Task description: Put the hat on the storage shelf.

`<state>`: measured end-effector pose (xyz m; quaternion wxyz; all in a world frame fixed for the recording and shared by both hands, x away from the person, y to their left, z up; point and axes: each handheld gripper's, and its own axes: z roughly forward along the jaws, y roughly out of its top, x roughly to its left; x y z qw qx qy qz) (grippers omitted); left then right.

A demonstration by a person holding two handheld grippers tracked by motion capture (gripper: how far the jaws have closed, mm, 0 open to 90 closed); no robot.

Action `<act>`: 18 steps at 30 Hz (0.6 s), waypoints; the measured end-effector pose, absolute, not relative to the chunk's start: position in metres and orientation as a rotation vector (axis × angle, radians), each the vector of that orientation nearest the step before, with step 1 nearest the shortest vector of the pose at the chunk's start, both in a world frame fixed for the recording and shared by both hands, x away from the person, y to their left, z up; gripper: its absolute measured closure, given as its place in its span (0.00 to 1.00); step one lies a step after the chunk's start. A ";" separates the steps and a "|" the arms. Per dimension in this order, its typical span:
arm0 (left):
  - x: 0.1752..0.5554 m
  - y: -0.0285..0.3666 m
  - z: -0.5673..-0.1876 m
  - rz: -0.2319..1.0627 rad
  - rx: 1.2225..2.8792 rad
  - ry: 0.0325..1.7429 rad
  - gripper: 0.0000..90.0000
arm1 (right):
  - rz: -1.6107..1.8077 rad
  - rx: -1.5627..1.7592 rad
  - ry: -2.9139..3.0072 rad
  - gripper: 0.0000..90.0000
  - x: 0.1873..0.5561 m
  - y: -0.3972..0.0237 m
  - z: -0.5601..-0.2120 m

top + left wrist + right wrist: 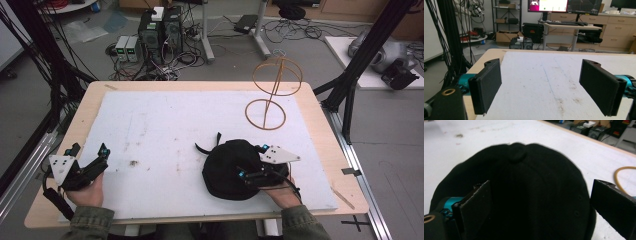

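A black cap lies crown-up on the white foam board, near the front right. My right gripper is open, with a jaw on either side of the cap's near right part. In the right gripper view the cap lies between and beyond the jaws of the right gripper, its top button facing the camera. My left gripper rests open at the board's front left corner. In the left gripper view the left gripper has only bare board between its jaws. A wooden hoop stand rises at the back right.
The board covers most of a wooden table. Black frame posts stand off the right side and cable bundles hang at the left. Computer boxes and cables sit on the floor beyond the table's far edge.
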<state>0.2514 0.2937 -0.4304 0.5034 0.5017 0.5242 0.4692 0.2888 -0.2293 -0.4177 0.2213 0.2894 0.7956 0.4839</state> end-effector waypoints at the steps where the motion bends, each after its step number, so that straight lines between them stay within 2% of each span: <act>1: 0.251 0.294 -0.430 1.132 1.212 1.266 0.20 | 1.332 0.794 2.203 0.05 0.289 -0.229 -0.418; 4: 0.251 0.294 -0.431 1.132 1.211 1.269 0.20 | 1.340 0.802 2.209 0.09 0.289 -0.231 -0.419; 6: 0.251 0.294 -0.430 1.135 1.209 1.266 0.20 | 1.353 0.812 2.203 0.17 0.289 -0.233 -0.418; 9: 0.251 0.294 -0.431 1.135 1.211 1.266 0.20 | 1.370 0.817 2.200 0.20 0.287 -0.238 -0.417; 15: 0.252 0.294 -0.431 1.131 1.207 1.266 0.20 | 1.368 0.831 2.227 0.35 0.286 -0.243 -0.417; 17: 0.252 0.294 -0.431 1.132 1.206 1.266 0.20 | 1.392 0.817 2.251 0.45 0.286 -0.244 -0.418; 18: 0.252 0.294 -0.431 1.133 1.206 1.267 0.20 | 1.392 0.817 2.251 0.45 0.286 -0.244 -0.418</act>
